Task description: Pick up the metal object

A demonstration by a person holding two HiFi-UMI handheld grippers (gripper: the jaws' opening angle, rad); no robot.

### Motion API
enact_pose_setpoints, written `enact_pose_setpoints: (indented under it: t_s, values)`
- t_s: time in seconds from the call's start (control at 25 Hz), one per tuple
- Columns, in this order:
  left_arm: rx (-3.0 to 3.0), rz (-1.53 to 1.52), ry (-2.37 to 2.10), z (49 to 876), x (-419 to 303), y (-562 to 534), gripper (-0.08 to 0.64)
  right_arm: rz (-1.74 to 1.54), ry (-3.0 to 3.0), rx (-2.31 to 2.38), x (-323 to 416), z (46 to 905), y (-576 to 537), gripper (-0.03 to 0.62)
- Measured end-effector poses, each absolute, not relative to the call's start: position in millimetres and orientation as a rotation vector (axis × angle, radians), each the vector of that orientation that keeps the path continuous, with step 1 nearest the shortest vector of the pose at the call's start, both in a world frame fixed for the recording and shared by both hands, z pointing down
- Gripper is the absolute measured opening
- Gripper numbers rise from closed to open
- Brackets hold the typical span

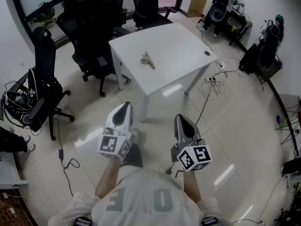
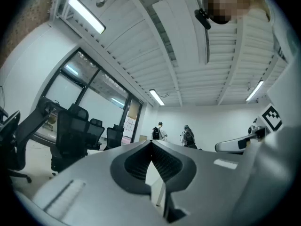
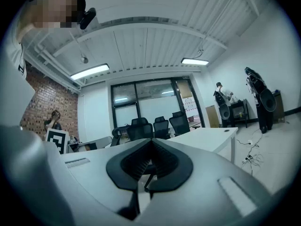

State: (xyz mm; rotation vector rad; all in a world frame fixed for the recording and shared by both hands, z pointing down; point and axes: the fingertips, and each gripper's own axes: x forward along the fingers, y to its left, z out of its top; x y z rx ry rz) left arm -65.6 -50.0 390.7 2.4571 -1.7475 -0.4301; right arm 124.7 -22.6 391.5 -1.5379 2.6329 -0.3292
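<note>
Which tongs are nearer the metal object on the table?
Left, slightly. Both are short of the table, over the floor: left tongs left of the metal object, right tongs further back and to its right.

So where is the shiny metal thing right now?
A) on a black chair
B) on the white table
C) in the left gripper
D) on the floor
B: the metal object lies near the middle of the white table.
</note>
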Motion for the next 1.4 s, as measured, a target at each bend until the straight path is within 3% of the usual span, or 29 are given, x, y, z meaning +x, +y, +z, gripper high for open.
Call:
enact_pose_setpoints:
  t_s: [0.56,1.4]
  values:
    - [2.534,-0.357,-1.658,380.3,-114.7,-273.0,0.002,-0.417,2.605,-1.540,45.9,380.2,-233.4,0.012]
    - [2.334,-0.340,-1.640,406.1,-108.4,-386.5,0.002,-0.501,2.523,-1.538,54.1,383.7,-346.5,0.012]
